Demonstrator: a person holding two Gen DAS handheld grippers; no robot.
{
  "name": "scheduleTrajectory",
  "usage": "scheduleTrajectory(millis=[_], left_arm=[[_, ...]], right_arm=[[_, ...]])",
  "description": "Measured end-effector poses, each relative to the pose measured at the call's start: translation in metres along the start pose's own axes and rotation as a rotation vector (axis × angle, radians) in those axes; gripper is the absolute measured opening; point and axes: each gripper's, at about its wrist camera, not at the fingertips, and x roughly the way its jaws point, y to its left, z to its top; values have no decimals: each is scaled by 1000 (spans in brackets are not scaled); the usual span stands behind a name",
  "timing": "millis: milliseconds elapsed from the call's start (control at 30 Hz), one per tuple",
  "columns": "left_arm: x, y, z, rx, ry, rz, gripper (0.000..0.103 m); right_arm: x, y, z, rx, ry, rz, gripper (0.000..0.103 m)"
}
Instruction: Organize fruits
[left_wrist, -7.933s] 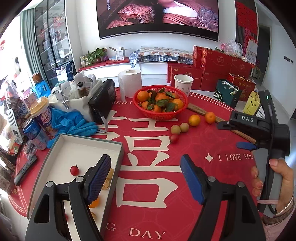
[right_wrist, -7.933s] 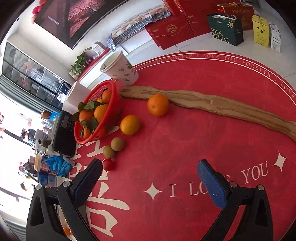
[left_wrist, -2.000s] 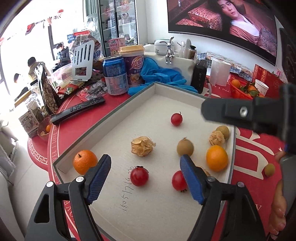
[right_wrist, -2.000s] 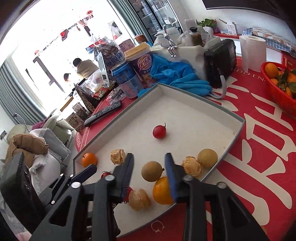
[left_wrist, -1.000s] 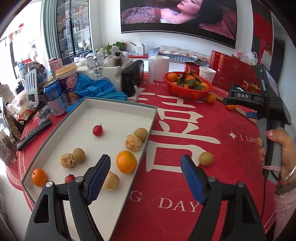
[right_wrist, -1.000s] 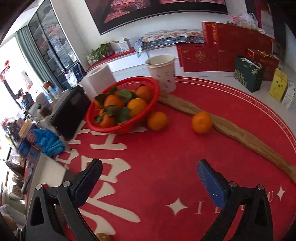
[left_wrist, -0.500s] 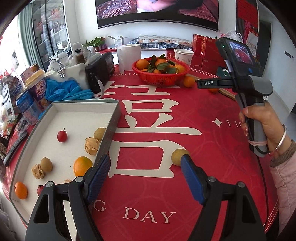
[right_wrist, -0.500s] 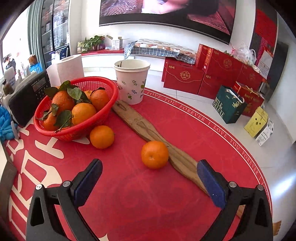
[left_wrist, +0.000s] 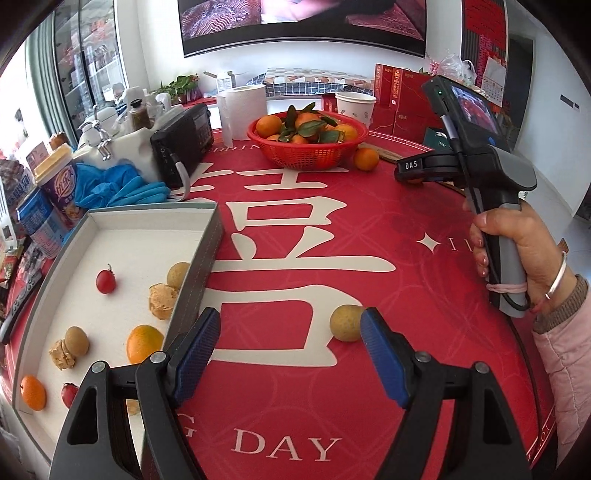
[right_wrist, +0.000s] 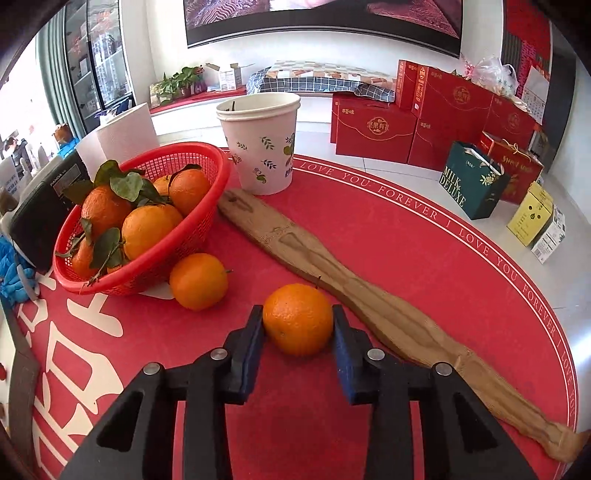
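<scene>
Right gripper (right_wrist: 297, 334) is closed in on a loose orange (right_wrist: 297, 319), blue pads (right_wrist: 252, 343) touching both its sides. The orange sits on the red tablecloth (right_wrist: 424, 266), just in front of the red basket (right_wrist: 177, 236) and touching or nearly touching the long wooden board (right_wrist: 354, 295). A second loose orange (right_wrist: 198, 280) lies right against the basket's front wall. The basket holds leafy oranges (right_wrist: 147, 229). A paper cup (right_wrist: 260, 142) stands just behind the basket, at the board's far end; a paper towel roll (right_wrist: 122, 138) is behind the basket on the other side.

Left gripper (left_wrist: 290, 345) is spread wide with nothing between the fingers. A small brownish round fruit (left_wrist: 346, 323) lies on the cloth just inside its right pad (left_wrist: 380, 354); contact can't be told. On the other side of that gripper, the grey-walled tray (left_wrist: 201, 258) holds a cherry tomato (left_wrist: 105, 280), an orange (left_wrist: 144, 343), small brown fruits and husked ones. The basket is well beyond the tray. The right hand (left_wrist: 517, 243) grips the handle of its tool.
</scene>
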Motion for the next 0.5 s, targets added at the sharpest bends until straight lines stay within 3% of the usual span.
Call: scheduleTrajectory(millis=[133, 367, 467, 500], left_arm=[[16, -13, 6, 18, -16, 1, 81], [43, -19, 4, -48, 38, -16, 82], [43, -18, 3, -53, 55, -11, 89], [45, -17, 3, -53, 68, -14, 100]], right_arm=[[-15, 1, -18, -17, 30, 24, 36], [-68, 6, -76, -42, 58, 41, 36], [-96, 11, -101, -72, 19, 23, 36], [-103, 11, -110, -77, 4, 15, 36]])
